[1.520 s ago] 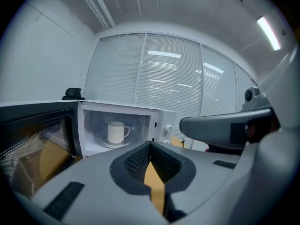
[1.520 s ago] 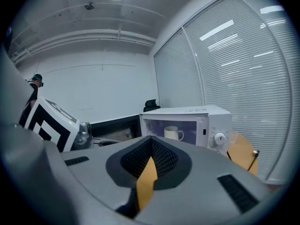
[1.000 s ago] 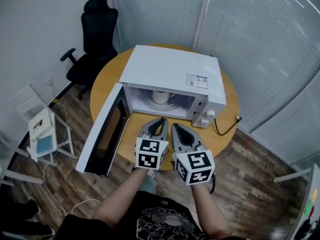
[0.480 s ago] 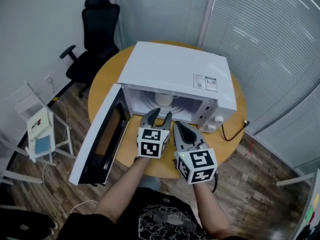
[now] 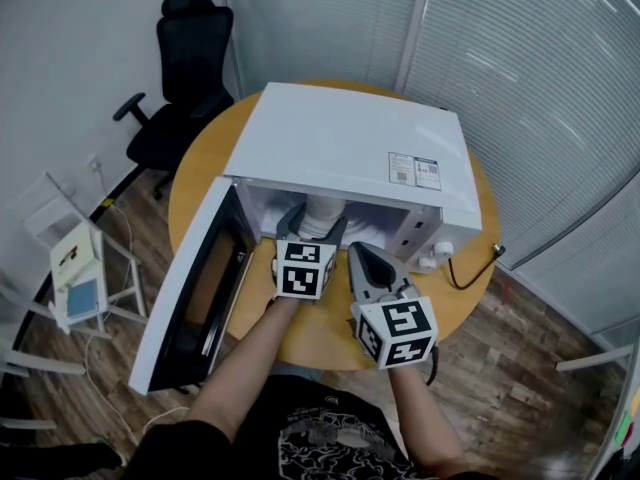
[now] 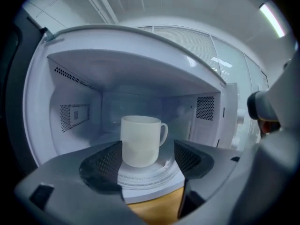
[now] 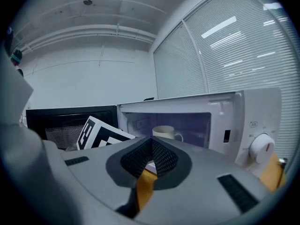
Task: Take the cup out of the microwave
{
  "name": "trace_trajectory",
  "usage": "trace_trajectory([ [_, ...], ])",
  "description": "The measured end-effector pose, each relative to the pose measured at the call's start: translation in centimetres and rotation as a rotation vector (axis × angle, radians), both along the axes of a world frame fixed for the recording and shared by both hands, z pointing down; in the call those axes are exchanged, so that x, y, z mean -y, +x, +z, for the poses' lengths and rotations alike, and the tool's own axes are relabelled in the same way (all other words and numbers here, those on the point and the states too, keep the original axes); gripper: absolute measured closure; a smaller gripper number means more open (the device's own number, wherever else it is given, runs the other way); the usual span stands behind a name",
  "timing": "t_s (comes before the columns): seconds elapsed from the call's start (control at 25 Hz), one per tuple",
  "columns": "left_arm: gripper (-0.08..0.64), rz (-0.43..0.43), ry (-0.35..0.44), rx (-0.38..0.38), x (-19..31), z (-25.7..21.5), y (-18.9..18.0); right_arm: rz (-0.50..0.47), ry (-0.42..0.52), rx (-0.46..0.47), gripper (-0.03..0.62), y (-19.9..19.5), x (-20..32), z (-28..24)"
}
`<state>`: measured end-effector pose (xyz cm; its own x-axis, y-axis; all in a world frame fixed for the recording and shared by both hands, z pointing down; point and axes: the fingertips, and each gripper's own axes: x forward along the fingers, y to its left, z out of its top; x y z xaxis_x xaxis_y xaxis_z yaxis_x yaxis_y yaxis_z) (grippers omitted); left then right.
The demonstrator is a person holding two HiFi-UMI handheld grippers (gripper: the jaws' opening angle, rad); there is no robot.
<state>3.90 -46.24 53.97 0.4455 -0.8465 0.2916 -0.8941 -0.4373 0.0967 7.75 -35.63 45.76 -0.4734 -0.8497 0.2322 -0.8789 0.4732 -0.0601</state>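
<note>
**White cup (image 6: pixel 139 139) inside the microwave (image 5: pixel 350 143)**

We saw a plain cup, handle rightward, upright on the turntable (image 6: pixel 150 175). Since a second earlier our left gripper (image 5: pixel 314 228) had reached the opening, jaws just spread, not gripping; our right gripper (image 7: pixel 151 149) was closed, empty

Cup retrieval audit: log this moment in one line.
left tool: just opening, cup ahead ungripped | right tool: shut, empty | cup: inside microwave
</note>
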Motion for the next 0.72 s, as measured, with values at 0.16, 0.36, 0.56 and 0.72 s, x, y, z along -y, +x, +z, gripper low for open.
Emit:
trace_trajectory([
  [0.16, 0.161, 0.003, -0.009, 0.018, 1.4, 0.3, 0.2, 0.004, -0.012, -0.003, 0.577, 0.3, 0.5, 0.9],
  [0.36, 0.1, -0.015, -0.007, 0.022, 3.0, -0.1, 0.3, 0.005, -0.015, -0.003, 0.577, 0.5, 1.1, 1.4],
  [0.56, 0.063, -0.005, -0.033, 0.018, 4.3, 0.2, 0.7, 0.01, -0.019, -0.005, 0.577, 0.7, 1.4, 1.6],
  [0.72, 0.06, 0.0, -0.042, 0.031, 5.3, 0.4, 0.9, 0.017, -0.022, -0.006, 0.577, 1.0, 1.8, 2.0],
])
